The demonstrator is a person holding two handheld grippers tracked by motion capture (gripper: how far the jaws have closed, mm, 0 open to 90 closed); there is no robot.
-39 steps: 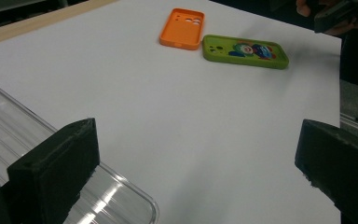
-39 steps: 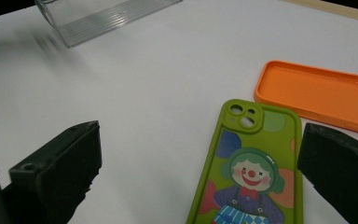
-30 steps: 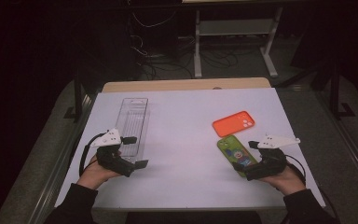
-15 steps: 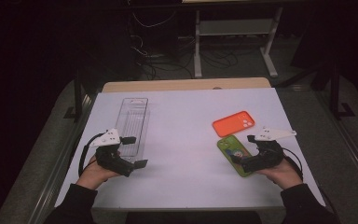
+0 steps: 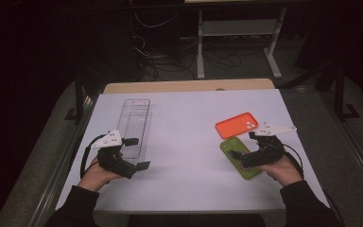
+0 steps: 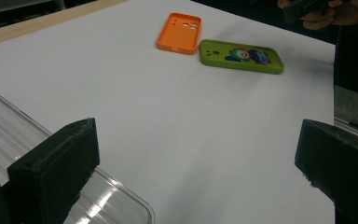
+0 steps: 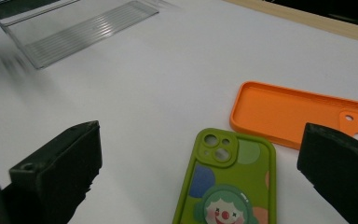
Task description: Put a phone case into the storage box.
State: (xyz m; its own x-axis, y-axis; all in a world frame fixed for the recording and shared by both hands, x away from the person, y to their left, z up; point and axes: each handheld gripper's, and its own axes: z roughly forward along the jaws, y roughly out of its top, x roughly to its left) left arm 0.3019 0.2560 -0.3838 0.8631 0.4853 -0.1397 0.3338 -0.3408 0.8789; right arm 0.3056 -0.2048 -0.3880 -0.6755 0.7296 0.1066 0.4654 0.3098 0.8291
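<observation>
A green phone case with a clown picture lies face down at the right of the white table, with an orange phone case lying open side up just behind it. My right gripper hovers open over the green case, its jaws wide on either side and nothing between them; the orange case is just beyond. My left gripper stands open at the near end of a clear plastic tray. In the left gripper view the tray's corner sits by the left jaw.
The white table top ends in a wooden strip at the back. A metal stand and cables are on the dark floor behind. In the left gripper view, both cases lie far across the table.
My right gripper has moved forward and left, from the near right end of the green case to over its middle. The left gripper has stayed put.
</observation>
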